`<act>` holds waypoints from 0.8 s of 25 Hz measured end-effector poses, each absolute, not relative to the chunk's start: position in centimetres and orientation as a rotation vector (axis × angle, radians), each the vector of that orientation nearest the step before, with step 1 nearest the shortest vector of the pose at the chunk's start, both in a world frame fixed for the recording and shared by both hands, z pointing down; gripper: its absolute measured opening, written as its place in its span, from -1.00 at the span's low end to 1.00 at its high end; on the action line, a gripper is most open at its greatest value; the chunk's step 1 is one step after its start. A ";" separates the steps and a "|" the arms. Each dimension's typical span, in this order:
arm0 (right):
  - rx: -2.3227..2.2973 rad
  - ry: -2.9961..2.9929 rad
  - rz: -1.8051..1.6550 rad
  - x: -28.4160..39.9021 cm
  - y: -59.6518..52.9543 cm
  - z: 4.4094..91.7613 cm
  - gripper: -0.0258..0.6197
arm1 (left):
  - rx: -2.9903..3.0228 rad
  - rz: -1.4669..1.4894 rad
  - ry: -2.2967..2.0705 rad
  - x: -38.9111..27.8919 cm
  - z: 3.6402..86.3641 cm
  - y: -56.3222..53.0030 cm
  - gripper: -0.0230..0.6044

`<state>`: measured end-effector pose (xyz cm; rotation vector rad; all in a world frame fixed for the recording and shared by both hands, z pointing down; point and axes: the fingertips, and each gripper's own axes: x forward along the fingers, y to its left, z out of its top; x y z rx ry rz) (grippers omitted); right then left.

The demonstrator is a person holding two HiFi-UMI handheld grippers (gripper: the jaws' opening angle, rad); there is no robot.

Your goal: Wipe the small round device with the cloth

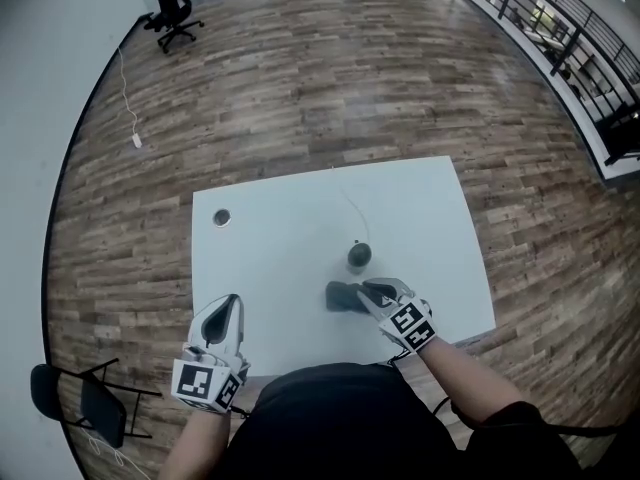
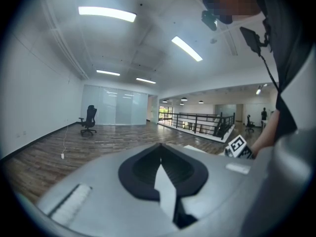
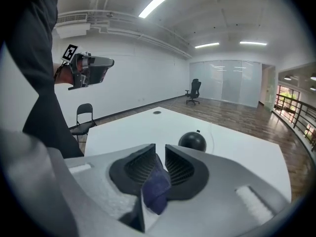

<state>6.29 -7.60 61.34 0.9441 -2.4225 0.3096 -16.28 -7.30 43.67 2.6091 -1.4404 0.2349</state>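
Note:
The small round black device (image 1: pixel 359 256) stands on the white table (image 1: pixel 270 258), a thin cable running away from it. In the right gripper view the device (image 3: pixel 192 141) sits just beyond the jaws. A dark blue cloth (image 1: pixel 343 296) lies bunched on the table just in front of the device. My right gripper (image 1: pixel 372 296) is at the cloth's right end. A fold of the cloth (image 3: pixel 157 189) sits between its jaws, which stand slightly apart at the tips (image 3: pixel 160 149). My left gripper (image 1: pixel 232 301) hovers over the table's near left corner, shut and holding nothing.
A round grommet (image 1: pixel 221 217) is set in the table's far left corner. A folding chair (image 1: pixel 85 398) stands left of the table and an office chair (image 1: pixel 172 8) far off on the wooden floor. A railing (image 1: pixel 560 28) runs along the right.

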 end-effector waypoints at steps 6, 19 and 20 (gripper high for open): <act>0.972 -2.416 0.282 5.5 -7.4 61.8 -0.62 | 2.589 0.237 -1.448 -16.4 44.1 -7.5 -0.90; 0.907 -2.352 0.293 4.3 -6.7 64.6 -0.32 | 2.576 0.269 -1.451 -17.1 44.4 -7.2 -0.90; 0.902 -2.335 0.295 4.5 -6.7 65.0 -0.32 | 2.574 0.270 -1.453 -17.1 44.4 -7.2 -0.90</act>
